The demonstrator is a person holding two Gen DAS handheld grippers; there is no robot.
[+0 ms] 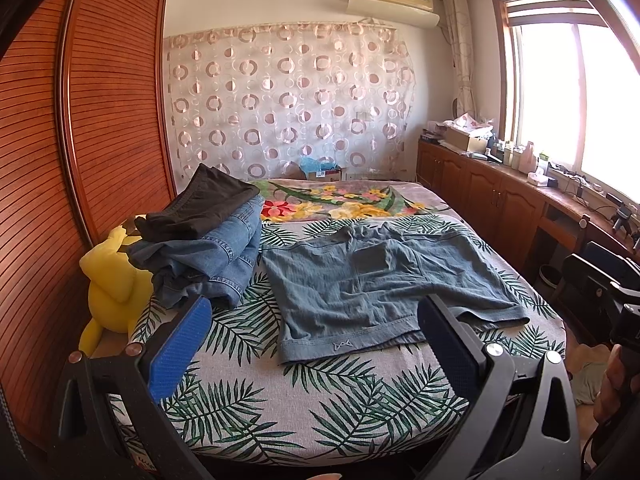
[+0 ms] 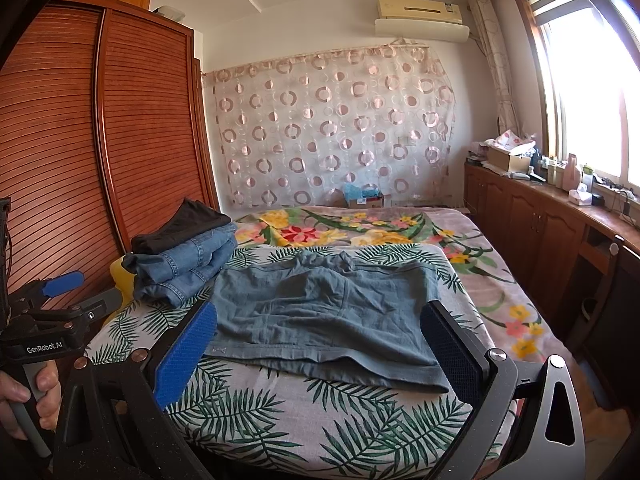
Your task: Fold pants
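Note:
Grey-blue shorts (image 1: 372, 280) lie spread flat on the palm-leaf sheet (image 1: 360, 400) of the bed, waistband at the far side, hems toward me. In the right wrist view the same shorts (image 2: 320, 312) fill the middle. My left gripper (image 1: 316, 336) is open, held above the near bed edge, short of the shorts' near hem, with nothing between its fingers. My right gripper (image 2: 320, 344) is also open and empty, hovering over the near hem. The left gripper (image 2: 60, 292) shows at the left of the right wrist view, held by a hand (image 2: 24, 396).
A stack of folded jeans (image 1: 208, 256) topped by a black garment (image 1: 200, 204) sits at the bed's left, beside a yellow plush toy (image 1: 112, 280). A wooden wardrobe (image 1: 80, 120) stands at left, low cabinets (image 1: 500, 196) under the window at right. A floral blanket (image 1: 340, 200) covers the far bed.

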